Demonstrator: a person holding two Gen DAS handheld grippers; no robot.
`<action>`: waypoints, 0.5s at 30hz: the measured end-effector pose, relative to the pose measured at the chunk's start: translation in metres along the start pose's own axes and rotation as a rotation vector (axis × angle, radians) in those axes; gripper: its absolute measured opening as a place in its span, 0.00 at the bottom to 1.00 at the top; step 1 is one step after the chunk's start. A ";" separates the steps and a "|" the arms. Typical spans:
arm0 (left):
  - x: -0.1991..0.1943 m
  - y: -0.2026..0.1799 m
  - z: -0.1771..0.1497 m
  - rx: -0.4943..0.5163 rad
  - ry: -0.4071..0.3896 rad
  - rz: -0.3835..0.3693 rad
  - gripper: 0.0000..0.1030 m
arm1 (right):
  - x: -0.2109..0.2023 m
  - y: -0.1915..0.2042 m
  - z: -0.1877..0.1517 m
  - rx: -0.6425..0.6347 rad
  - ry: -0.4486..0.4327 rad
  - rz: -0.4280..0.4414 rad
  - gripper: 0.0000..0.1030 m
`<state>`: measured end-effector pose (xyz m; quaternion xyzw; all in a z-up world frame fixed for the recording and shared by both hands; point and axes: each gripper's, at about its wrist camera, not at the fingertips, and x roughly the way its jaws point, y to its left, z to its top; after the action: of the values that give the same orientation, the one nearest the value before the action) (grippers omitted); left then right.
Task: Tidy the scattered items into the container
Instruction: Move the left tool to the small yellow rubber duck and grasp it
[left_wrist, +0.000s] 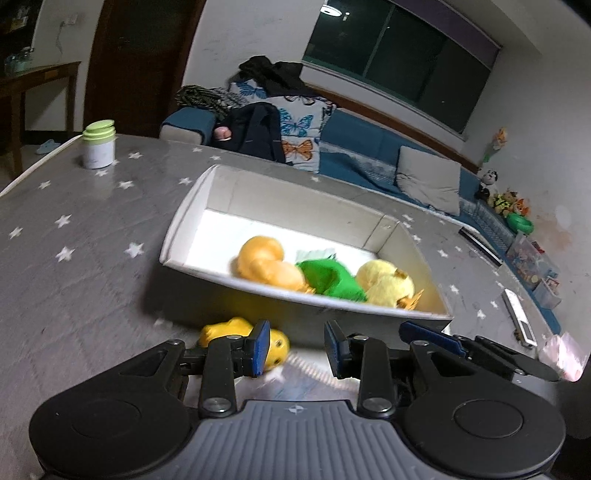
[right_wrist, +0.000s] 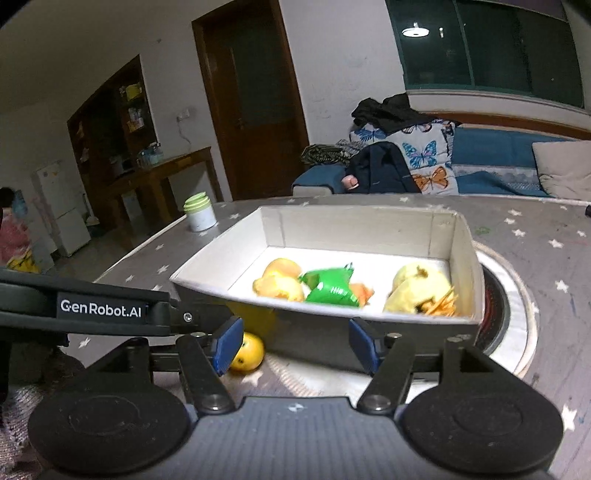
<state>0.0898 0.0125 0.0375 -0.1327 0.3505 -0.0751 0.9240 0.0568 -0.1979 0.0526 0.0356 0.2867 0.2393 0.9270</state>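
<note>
A white cardboard box (left_wrist: 258, 184) (right_wrist: 369, 221) stands on the grey star-patterned table. In it lie an orange plush (left_wrist: 264, 264) (right_wrist: 279, 282), a green plush (left_wrist: 328, 278) (right_wrist: 328, 286) and a pale yellow plush (left_wrist: 388, 282) (right_wrist: 421, 290). A yellow duck toy (left_wrist: 236, 334) (right_wrist: 249, 350) lies on the table outside the box's near wall. My left gripper (left_wrist: 295, 349) is open and empty, just right of the duck. My right gripper (right_wrist: 295, 341) is open and empty in front of the box; the duck is by its left finger.
A white jar with a green lid (left_wrist: 98, 144) (right_wrist: 199, 212) stands at the table's far left. A round hotplate ring (right_wrist: 513, 317) lies right of the box. A white remote (left_wrist: 519, 317) and a dark one (left_wrist: 480, 245) lie at the right. A sofa stands behind.
</note>
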 end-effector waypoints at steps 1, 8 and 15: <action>-0.001 0.002 -0.002 -0.003 0.004 0.004 0.34 | 0.000 0.002 -0.002 0.000 0.005 0.003 0.63; -0.007 0.013 -0.011 -0.020 0.012 0.020 0.34 | -0.001 0.012 -0.013 -0.013 0.031 0.020 0.63; -0.009 0.018 -0.016 -0.029 0.020 0.028 0.34 | 0.000 0.021 -0.022 -0.033 0.064 0.041 0.63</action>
<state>0.0731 0.0288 0.0265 -0.1406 0.3627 -0.0583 0.9194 0.0359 -0.1807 0.0384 0.0183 0.3115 0.2638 0.9127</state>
